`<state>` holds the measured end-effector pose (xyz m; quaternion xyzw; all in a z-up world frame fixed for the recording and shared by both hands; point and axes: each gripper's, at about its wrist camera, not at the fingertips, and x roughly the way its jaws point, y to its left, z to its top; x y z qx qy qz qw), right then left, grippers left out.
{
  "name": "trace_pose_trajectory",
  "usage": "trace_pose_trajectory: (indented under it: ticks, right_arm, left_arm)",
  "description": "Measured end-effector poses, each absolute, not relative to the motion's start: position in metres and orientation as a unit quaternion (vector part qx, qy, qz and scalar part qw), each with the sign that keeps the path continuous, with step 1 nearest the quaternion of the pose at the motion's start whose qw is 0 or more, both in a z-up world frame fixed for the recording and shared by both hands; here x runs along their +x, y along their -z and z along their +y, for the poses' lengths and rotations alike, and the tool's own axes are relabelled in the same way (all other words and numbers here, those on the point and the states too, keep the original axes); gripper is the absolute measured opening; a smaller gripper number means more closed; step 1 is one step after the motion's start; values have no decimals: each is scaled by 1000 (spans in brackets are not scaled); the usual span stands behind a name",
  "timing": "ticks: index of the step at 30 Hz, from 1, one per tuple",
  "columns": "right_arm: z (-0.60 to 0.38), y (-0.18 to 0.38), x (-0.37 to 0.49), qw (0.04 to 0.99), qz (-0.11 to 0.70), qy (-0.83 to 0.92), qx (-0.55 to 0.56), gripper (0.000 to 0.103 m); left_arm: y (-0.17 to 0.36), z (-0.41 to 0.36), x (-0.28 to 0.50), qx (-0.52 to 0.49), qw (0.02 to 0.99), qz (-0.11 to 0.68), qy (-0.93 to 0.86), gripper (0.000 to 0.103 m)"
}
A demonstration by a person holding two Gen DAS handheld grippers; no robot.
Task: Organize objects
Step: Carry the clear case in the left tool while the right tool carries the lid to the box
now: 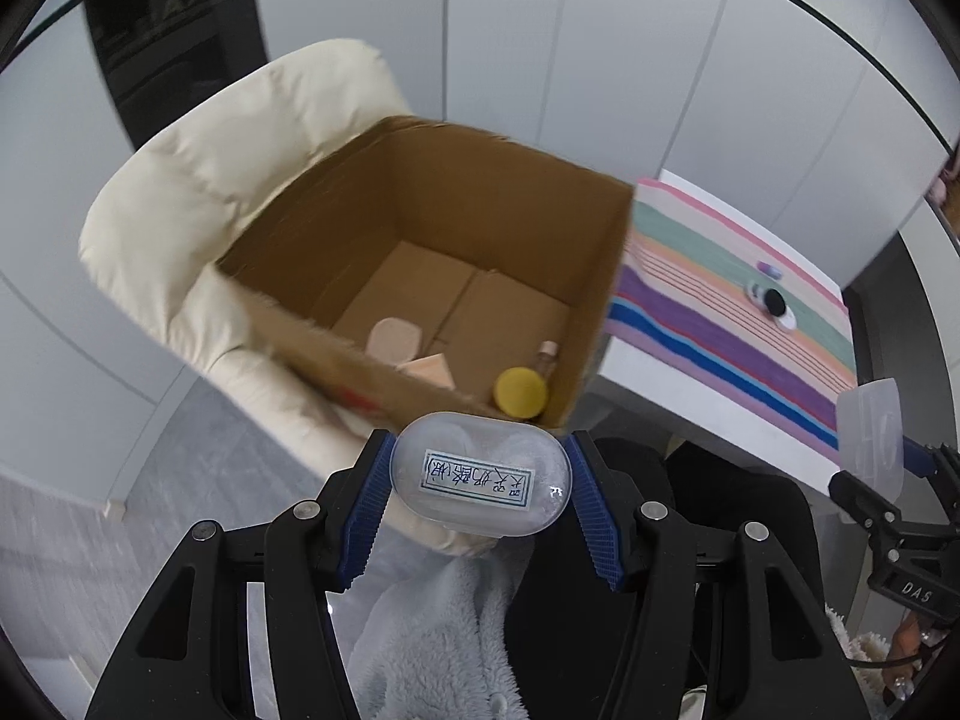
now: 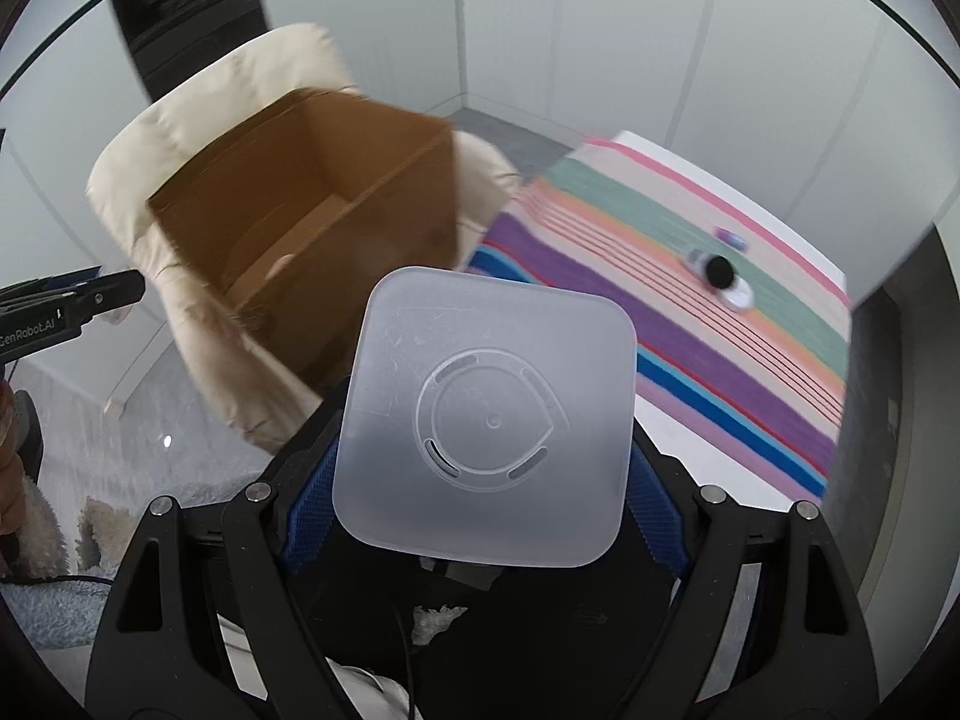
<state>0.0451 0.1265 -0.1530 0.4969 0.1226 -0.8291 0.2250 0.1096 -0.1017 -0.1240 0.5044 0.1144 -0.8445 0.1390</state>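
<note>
Left gripper (image 1: 480, 483) clamped on clear oval case (image 1: 479, 473) with handwritten label, held just short of box (image 1: 432, 192) near rim. Right gripper (image 2: 480, 468) clamped on frosted square tub (image 2: 486, 420), base toward camera. Box open, cardboard, sits on cream armchair (image 1: 198, 180); inside: yellow ball (image 1: 521, 391), small bottle (image 1: 546, 355), beige pieces. Right of chair, white table (image 1: 690, 414) with striped cloth (image 1: 720, 306); small black-capped item (image 1: 773, 300) on cloth. Pale grey walls, grey floor.
</note>
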Motion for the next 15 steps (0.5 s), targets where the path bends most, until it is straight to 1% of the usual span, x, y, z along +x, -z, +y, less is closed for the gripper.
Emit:
trace_pose_trajectory:
  ticks: [8, 15]
  right_arm:
    - [67, 161, 51, 278, 162, 808, 494, 86]
    - [35, 170, 44, 301, 182, 796, 494, 86]
  left_arm:
    - [127, -128, 124, 503, 163, 136, 838, 59]
    - [140, -131, 106, 518, 153, 140, 830, 59]
